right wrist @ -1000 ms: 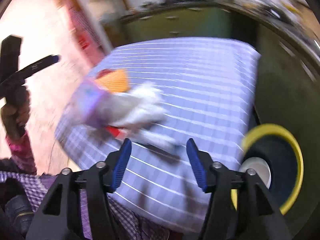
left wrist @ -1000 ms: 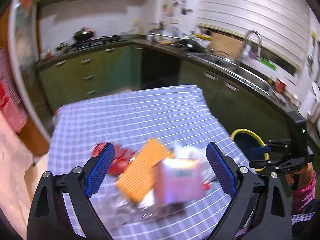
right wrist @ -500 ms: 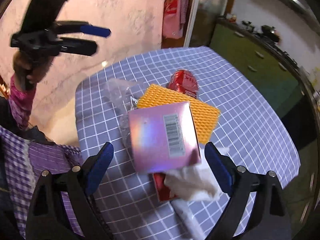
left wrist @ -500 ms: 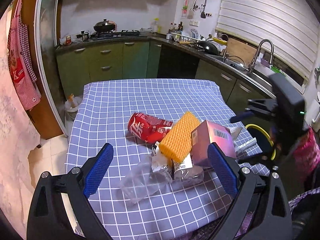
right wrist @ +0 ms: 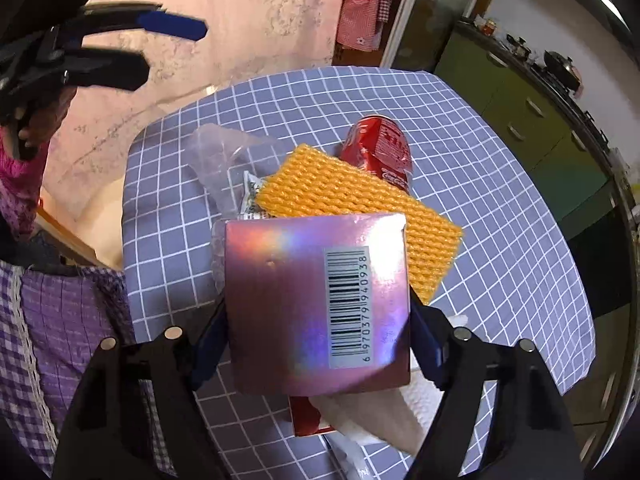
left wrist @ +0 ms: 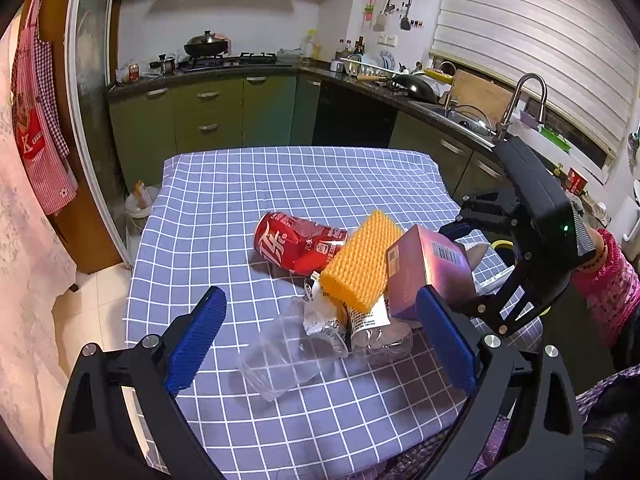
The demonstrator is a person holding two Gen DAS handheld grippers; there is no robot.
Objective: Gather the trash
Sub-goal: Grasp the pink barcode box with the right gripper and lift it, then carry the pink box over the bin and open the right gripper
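Note:
A pile of trash lies on the blue checked tablecloth (left wrist: pixel 240 184): a crushed red cola can (left wrist: pixel 296 242), an orange foam net (left wrist: pixel 360 260), a clear plastic cup (left wrist: pixel 280 356), a crumpled plastic bottle (left wrist: pixel 372 320) and white tissue (right wrist: pixel 376 412). My right gripper (right wrist: pixel 316 340) is shut on a shiny pink box (right wrist: pixel 316 304) with a barcode; the box also shows in the left wrist view (left wrist: pixel 428 272). My left gripper (left wrist: pixel 320 340) is open and empty, above the table's near edge, in front of the clear cup.
A yellow-rimmed bin (left wrist: pixel 502 245) sits on the floor at the table's right side, mostly hidden by my right gripper. Green kitchen cabinets (left wrist: pixel 208 116) and a sink counter (left wrist: pixel 464 120) run behind the table. A small white bin (left wrist: pixel 138 208) stands at the far left corner.
My right gripper has swung from the bin side over the pile and closed on the pink box. My left gripper has drawn back and steadied.

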